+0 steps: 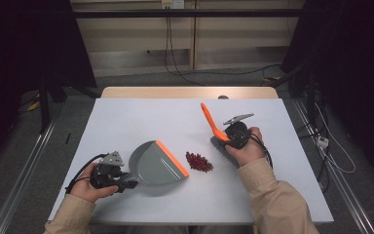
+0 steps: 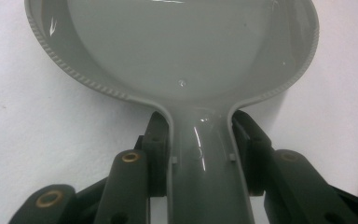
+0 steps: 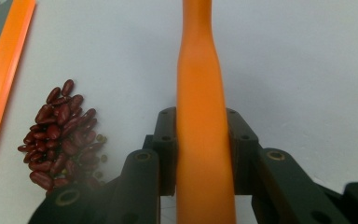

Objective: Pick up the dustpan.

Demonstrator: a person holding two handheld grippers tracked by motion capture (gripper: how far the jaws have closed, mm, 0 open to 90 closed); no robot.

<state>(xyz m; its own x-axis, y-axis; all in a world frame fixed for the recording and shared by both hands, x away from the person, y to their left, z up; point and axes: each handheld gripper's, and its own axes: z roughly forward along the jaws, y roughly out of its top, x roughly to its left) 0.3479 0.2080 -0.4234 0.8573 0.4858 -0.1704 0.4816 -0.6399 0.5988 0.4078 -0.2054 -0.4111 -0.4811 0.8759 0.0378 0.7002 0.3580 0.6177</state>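
Dustpan [image 1: 153,165] lies on my bench [image 1: 126,122], its handle clamped by my left gripper [image 1: 126,184]. Beans [image 1: 199,161] sit just right of its orange lip; right gripper [image 1: 226,137] clamps an orange handle [image 1: 210,121].

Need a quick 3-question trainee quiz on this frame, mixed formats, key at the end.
1. True or false: the left gripper is shut on the dustpan handle.
2. What does the right gripper hold? A) sponge B) orange tool C) cup
3. Fill in: the red beans lie on the table just off the dustpan's ___ edge.

Key: 1 true; 2 B; 3 orange
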